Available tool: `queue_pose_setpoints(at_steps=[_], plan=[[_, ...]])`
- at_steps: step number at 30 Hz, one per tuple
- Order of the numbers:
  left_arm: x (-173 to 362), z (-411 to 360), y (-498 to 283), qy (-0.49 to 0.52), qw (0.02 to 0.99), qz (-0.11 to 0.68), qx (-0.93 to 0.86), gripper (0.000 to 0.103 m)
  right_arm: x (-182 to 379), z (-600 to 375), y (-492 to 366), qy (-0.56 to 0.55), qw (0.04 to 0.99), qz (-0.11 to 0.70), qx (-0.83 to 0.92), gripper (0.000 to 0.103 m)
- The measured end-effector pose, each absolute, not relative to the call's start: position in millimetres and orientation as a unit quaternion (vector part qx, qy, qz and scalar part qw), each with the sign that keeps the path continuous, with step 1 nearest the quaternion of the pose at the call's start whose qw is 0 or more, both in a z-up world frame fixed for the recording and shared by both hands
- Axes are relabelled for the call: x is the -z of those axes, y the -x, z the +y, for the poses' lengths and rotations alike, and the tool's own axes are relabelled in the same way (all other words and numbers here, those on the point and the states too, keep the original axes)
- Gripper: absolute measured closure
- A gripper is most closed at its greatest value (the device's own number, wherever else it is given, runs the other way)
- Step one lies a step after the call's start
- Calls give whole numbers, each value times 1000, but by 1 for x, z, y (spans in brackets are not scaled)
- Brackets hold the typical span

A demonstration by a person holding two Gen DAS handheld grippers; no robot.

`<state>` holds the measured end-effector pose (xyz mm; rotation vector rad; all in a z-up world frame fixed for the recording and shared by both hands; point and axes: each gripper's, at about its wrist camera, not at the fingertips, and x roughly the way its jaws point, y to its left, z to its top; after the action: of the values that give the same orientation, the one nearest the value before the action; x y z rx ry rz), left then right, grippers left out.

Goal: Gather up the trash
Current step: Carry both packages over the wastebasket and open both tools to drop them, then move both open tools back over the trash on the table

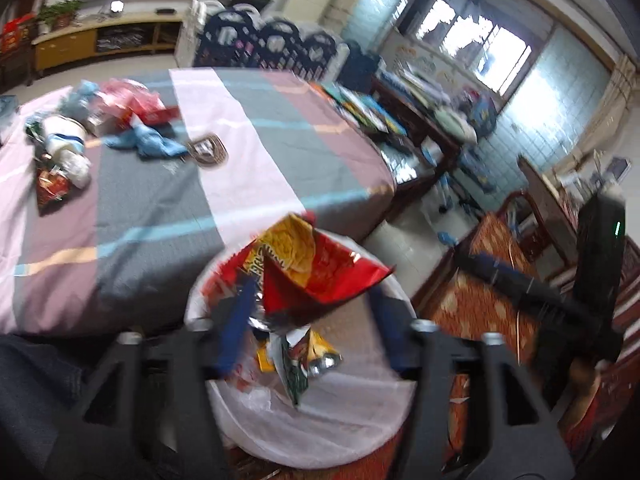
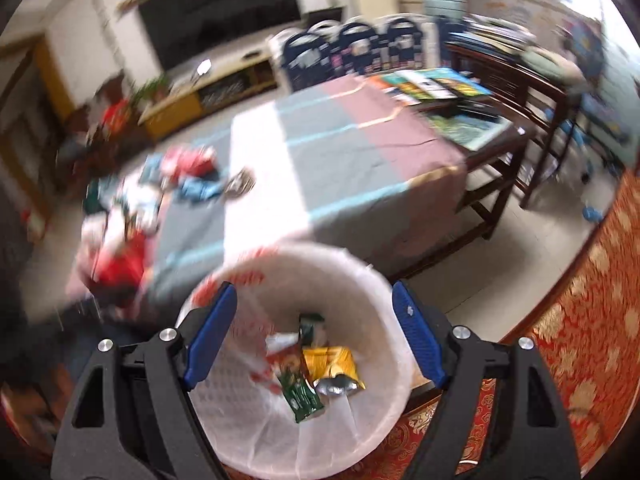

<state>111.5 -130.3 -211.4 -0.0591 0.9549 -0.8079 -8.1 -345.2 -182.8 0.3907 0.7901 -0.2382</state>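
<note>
Over the lined trash bin [image 1: 320, 432], the left gripper [image 1: 308, 320] hangs with a red and yellow snack bag [image 1: 316, 272] between its blue fingers [image 1: 236, 328]. The fingers stand wide apart, and the bag seems to sit loose in the gap, touching at most the left one; blur makes it hard to say whether any grip remains, so I judge the gripper released and the bag about to fall. The bag's open mouth points away from the camera and its crumpled tail points down into the bin, right above the wrappers already there.

The right gripper [image 2: 316, 336] is also spread wide and holds nothing. It looks straight down into the same bin [image 2: 360, 272], where a green wrapper [image 2: 304, 394], a yellow packet [image 2: 334, 362] and a silvery scrap [image 2: 336, 386] lie on the white liner.

The rest of the trash sits on the table [image 1: 168, 184], well apart from the bin and up to the left in both views: a red wrapper [image 1: 50, 190] near the table's edge, a white bottle-like thing [image 1: 68, 144], a blue crumpled piece [image 1: 154, 142] and a pink and red heap [image 1: 128, 102]. In the right view that heap [image 2: 188, 162] lies ahead and to the left of the gripper. Since the right gripper is free, it looks the likelier one to reach for the pile, swinging left across the striped cloth.
</note>
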Motion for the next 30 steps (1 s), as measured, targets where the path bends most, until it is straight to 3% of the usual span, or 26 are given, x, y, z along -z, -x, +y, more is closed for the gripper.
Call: queue_pose_setpoints(at_steps=[1, 4, 16, 30], plan=[[217, -135, -110, 20, 805, 455, 381, 14, 181, -355, 12, -208, 895, 374, 124, 23], [230, -140, -108, -4, 805, 462, 371, 12, 179, -369, 9, -237, 888, 370, 135, 23], [217, -52, -149, 37, 893, 408, 189, 11, 188, -318, -28, -210, 888, 400, 89, 22], [224, 74, -182, 83, 924, 371, 40, 11, 190, -217, -102, -156, 882, 443, 25, 22]])
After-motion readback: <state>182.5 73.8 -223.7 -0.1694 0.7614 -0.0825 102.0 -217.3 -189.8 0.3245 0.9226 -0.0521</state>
